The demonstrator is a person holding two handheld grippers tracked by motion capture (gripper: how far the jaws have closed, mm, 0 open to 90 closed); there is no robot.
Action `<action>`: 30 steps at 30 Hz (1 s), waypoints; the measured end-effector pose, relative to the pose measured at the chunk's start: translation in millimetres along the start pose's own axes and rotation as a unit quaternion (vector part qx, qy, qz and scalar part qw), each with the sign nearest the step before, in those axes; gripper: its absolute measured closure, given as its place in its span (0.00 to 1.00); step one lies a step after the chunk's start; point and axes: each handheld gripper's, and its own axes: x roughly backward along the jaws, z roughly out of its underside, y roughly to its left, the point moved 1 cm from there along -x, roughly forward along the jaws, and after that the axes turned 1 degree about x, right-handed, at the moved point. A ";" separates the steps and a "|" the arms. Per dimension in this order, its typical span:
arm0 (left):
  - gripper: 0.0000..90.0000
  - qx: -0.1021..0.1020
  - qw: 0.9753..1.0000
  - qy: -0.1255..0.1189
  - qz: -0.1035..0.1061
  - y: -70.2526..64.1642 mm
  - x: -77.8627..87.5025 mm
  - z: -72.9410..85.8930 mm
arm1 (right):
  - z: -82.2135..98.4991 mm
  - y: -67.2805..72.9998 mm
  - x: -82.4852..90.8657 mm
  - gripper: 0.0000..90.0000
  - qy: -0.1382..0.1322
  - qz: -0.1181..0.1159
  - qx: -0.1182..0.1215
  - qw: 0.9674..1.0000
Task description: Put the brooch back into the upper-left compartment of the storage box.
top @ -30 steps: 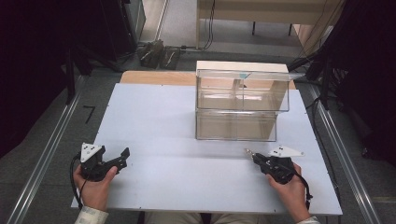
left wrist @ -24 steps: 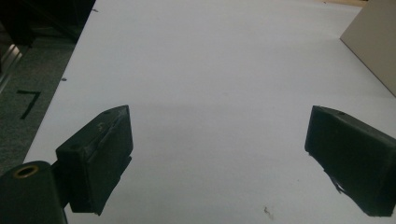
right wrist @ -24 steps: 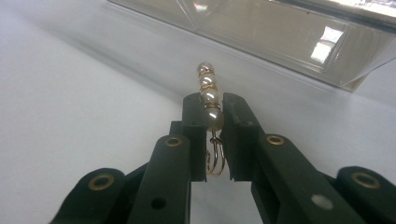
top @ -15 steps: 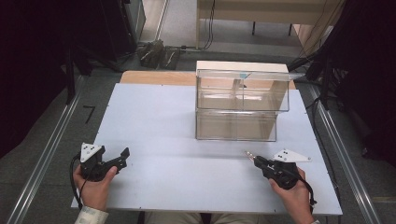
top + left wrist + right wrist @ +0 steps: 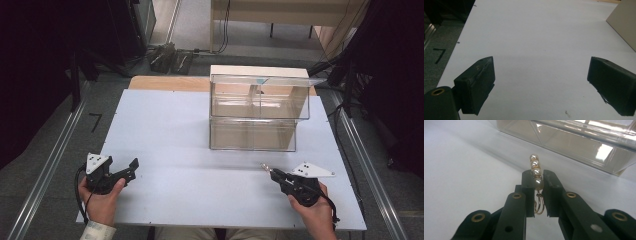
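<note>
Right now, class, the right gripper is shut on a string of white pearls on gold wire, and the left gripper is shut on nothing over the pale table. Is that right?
Not quite. The left gripper is open, its black jaws standing wide apart over the pale table, as the left gripper view shows. The right gripper is indeed shut on the string of white pearls on gold wire.

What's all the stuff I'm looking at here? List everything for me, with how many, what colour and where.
Flat white table board: one, white, centre of the scene.
Clear plastic two-tier box: one, transparent, far right part of the board.
Pearl and gold-wire clip: one, white pearls on gold wire, clamped in the right tongs, pointing at the box.
Light wooden panel: one, tan, behind the board's far edge.
Grey floor: around the board.
Left tongs: one, black, near left, open, holding nothing.
Right tongs: one, black, near right.
Hands: two, at the near edge.
</note>
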 end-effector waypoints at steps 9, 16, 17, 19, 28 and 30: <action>0.09 0.000 1.000 0.000 0.000 -0.2 0.0 0.1 | -6.6 3.2 5.2 0.87 -0.015 -0.002 0.005 1.000; 0.09 0.000 1.000 0.000 -0.001 -0.3 -0.2 0.2 | -12.2 5.4 9.1 0.87 -0.026 0.000 0.013 1.000; 0.09 0.000 1.000 0.000 -0.001 -0.2 -0.2 0.2 | -13.1 5.7 9.8 0.87 -0.028 -0.001 0.013 1.000; 0.09 0.000 1.000 0.001 -0.001 -0.2 -0.2 0.2 | -14.8 5.9 11.5 0.87 -0.032 -0.001 0.014 0.999; 0.09 -0.001 1.000 0.001 -0.003 -0.5 -0.3 0.3 | -19.9 6.2 15.7 0.87 -0.043 -0.001 0.015 0.999; 0.09 -0.001 1.000 0.002 -0.003 -0.6 -0.3 0.4 | -20.9 6.5 16.1 0.87 -0.044 -0.001 0.015 0.999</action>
